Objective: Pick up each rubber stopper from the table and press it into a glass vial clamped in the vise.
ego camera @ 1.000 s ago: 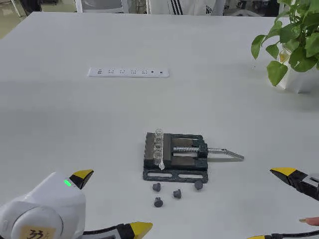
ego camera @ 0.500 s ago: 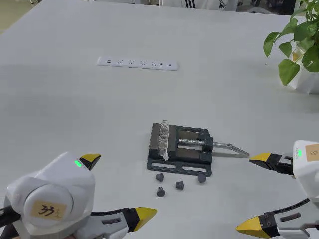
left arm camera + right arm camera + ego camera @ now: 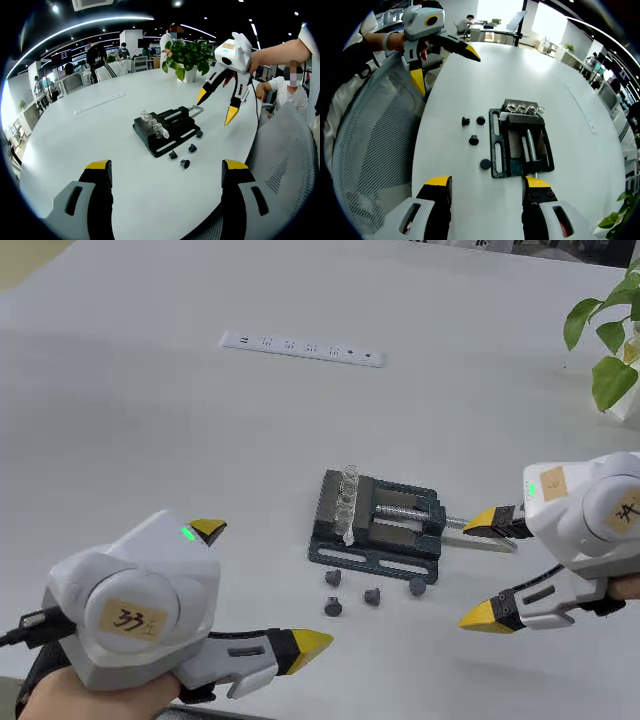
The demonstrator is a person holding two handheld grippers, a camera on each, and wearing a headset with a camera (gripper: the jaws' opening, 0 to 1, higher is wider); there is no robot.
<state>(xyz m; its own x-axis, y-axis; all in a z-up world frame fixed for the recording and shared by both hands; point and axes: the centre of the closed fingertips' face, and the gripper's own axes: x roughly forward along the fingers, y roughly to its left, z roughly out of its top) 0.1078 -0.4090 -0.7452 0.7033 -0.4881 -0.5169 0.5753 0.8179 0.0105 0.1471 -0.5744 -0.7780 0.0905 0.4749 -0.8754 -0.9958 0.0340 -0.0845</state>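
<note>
A black vise [image 3: 378,525] sits mid-table with a row of clear glass vials [image 3: 348,502] clamped upright in its left end. Several dark rubber stoppers [image 3: 372,595] lie loose on the table just in front of it. My left gripper [image 3: 260,586] hovers open at the near left, well short of the stoppers. My right gripper [image 3: 478,570] hangs open to the right of the vise, near its screw handle. In the left gripper view the vise [image 3: 165,127] and stoppers [image 3: 184,163] lie ahead of the open gripper [image 3: 166,167]. In the right gripper view the vise [image 3: 522,142] and stoppers [image 3: 474,140] sit just beyond the open gripper [image 3: 488,182].
A white power strip [image 3: 302,348] lies far back on the white table [image 3: 150,440]. A potted green plant [image 3: 610,340] stands at the back right. A grey mesh chair [image 3: 285,150] is at the table's near edge. People sit at desks in the background.
Both grippers have come forward and up into the picture. The right one has moved in from the right edge to beside the vise handle. The head camera has also shifted.
</note>
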